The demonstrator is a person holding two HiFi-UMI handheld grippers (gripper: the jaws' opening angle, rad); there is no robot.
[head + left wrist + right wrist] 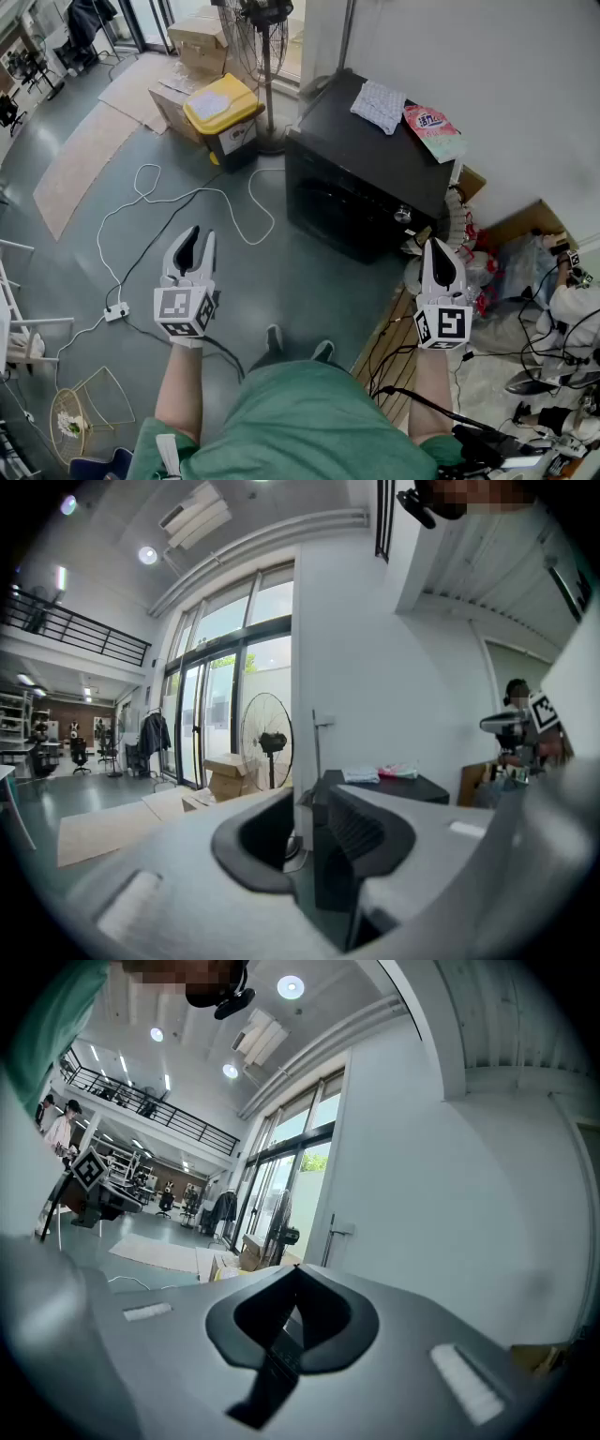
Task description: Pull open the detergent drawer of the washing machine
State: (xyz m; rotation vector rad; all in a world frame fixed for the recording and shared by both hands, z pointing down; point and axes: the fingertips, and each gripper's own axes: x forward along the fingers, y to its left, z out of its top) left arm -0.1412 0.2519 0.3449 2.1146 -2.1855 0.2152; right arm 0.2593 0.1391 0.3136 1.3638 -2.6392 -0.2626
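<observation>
My left gripper (194, 232) is shut, its two pale jaws brought together at the tips with nothing caught between them. In the left gripper view, only a thin sliver of floor shows between the jaws. My right gripper (438, 246) is also shut and empty. In the right gripper view, its jaws meet in a point. Both grippers are held out in front of me, well apart, the right one roughly level and the left one dipping slightly towards the grey-green floor (309, 281).

The washing machine (361, 183) is a black box standing ahead of me, against a white wall (487, 56). It is closer to my right gripper than to my left, and neither gripper touches it. Its front is dark, and I cannot make out the detergent drawer on it.

A folded white cloth (379, 104) and a pink packet (434, 132) lie on the machine's top. To the left of the machine stands a pedestal fan (263, 37), with a yellow-lidded bin (224, 116) beside it and cardboard boxes (199, 36) behind. A white cable (192, 199) loops across the floor to a power strip (116, 311).
</observation>
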